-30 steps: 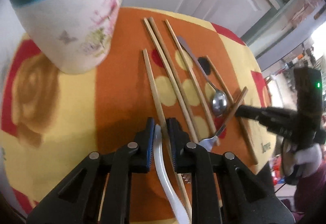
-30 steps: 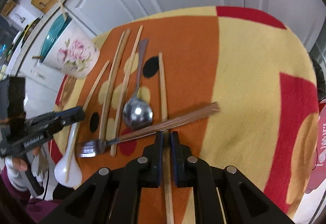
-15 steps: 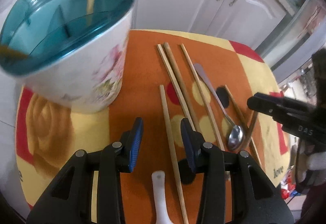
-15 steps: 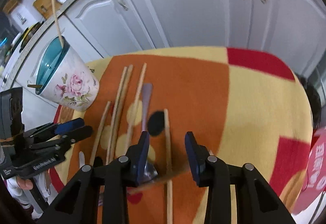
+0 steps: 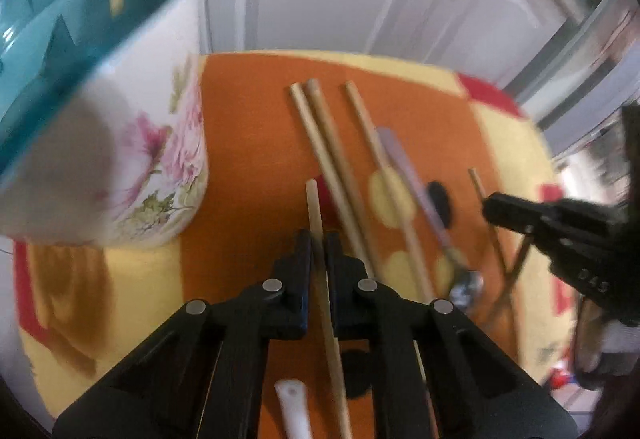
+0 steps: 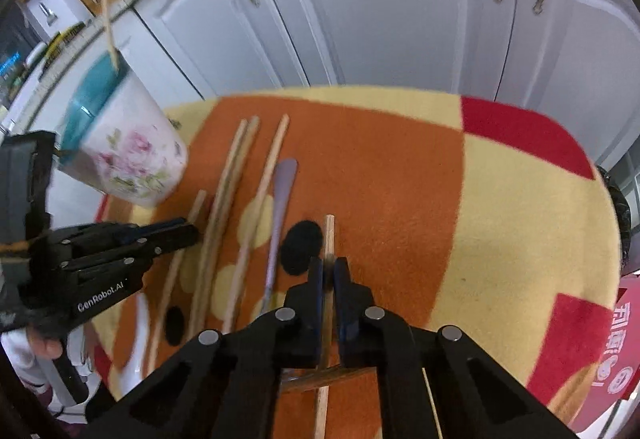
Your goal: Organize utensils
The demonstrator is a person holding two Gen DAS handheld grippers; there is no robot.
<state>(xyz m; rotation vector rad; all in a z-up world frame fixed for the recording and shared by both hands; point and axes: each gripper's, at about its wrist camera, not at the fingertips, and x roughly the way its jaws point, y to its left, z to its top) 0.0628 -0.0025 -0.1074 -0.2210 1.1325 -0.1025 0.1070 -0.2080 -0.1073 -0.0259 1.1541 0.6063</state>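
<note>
Patterned cloth (image 6: 520,199), orange, yellow and red, covers the table; white cabinet doors (image 6: 380,7) stand behind it.

Floral holder (image 5: 132,143), white with teal interior, sits far left on the cloth; one chopstick stands in it.

Left gripper (image 5: 318,239): jaws have just been closing and are now clamped on a pale chopstick (image 5: 314,199), whose far end projects past the tips. It lies just right of the holder.

Right gripper (image 6: 329,271): jaws likewise have just been closing, now clamped on another chopstick (image 6: 329,235), beside a black dot in the cloth print.

Loose between the two grippers: paired chopsticks (image 6: 232,179), a single chopstick (image 6: 268,175), a metal spoon (image 6: 280,199) with its handle pointing far. A white spoon handle (image 5: 294,407) lies near, under the left gripper. A dark brown stick (image 6: 328,379) lies crosswise under the right gripper.
</note>
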